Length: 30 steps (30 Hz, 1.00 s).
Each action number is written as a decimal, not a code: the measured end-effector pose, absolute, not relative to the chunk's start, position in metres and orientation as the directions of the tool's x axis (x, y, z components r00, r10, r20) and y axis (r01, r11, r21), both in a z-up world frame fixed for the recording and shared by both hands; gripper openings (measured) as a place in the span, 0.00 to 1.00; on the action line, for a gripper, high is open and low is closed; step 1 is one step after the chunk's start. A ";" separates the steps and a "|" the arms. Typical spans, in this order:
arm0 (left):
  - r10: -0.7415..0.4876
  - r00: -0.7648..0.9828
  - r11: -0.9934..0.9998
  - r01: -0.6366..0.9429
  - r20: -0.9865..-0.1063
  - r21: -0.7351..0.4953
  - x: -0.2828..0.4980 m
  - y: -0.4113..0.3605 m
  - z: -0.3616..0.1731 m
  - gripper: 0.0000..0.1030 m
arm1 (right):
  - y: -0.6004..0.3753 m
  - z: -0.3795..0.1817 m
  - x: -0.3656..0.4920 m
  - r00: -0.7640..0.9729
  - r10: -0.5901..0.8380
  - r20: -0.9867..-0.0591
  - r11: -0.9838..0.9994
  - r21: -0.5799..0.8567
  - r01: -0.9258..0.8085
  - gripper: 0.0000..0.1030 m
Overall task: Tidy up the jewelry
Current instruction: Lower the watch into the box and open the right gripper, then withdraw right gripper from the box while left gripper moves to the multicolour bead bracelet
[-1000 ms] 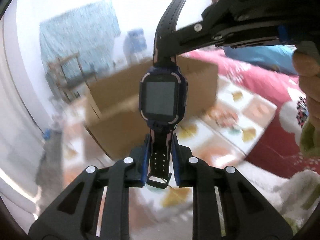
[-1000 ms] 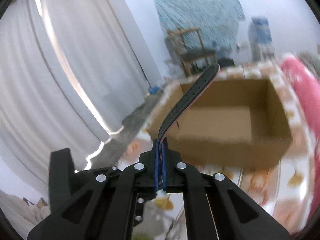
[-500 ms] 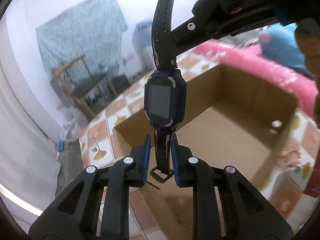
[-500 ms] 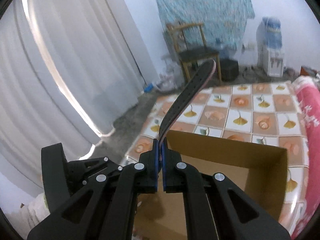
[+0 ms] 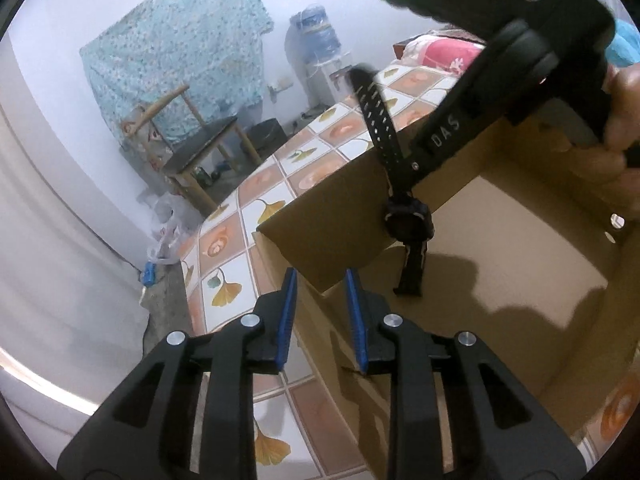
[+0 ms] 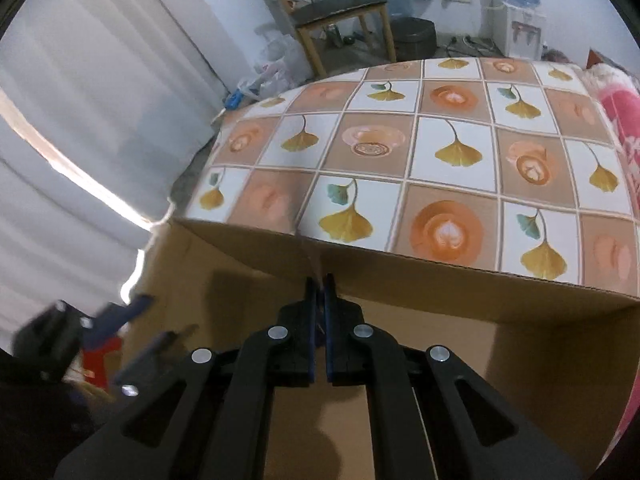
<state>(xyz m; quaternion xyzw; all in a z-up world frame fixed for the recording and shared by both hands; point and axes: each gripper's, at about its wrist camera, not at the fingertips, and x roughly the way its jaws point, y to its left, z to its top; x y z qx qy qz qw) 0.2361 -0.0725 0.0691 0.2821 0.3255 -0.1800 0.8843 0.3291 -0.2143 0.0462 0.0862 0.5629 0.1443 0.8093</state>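
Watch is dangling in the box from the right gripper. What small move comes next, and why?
Probably lower a little more, then open. The right gripper pinches the watch strap; its lower strap end seems at the cardboard box floor. The left gripper is open, holding nothing.

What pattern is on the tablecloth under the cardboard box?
The tablecloth has a grid of white squares with yellow ginkgo leaves and tan squares with orange rounds; clearest in the right wrist view.
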 end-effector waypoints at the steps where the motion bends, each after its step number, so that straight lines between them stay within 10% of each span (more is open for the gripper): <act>1: -0.142 0.725 0.778 0.502 -0.673 0.377 0.233 -0.070 0.071 0.24 | -0.215 0.048 0.328 0.331 0.307 -0.892 0.951 0.276 -0.139 0.04; 12: -0.187 0.751 0.852 0.445 -0.634 0.275 0.187 -0.025 0.096 0.38 | -0.244 0.027 0.313 0.247 0.141 -0.959 0.989 0.127 -0.071 0.04; 17: -0.206 0.747 0.884 0.419 -0.633 0.207 0.167 -0.007 0.096 0.50 | -0.249 0.023 0.305 0.195 0.068 -0.978 0.995 0.053 -0.081 0.42; 30: -0.242 0.690 0.936 0.351 -0.682 0.023 0.122 0.019 0.068 0.67 | -0.294 0.112 0.272 0.375 0.171 -0.911 0.982 0.188 0.009 0.43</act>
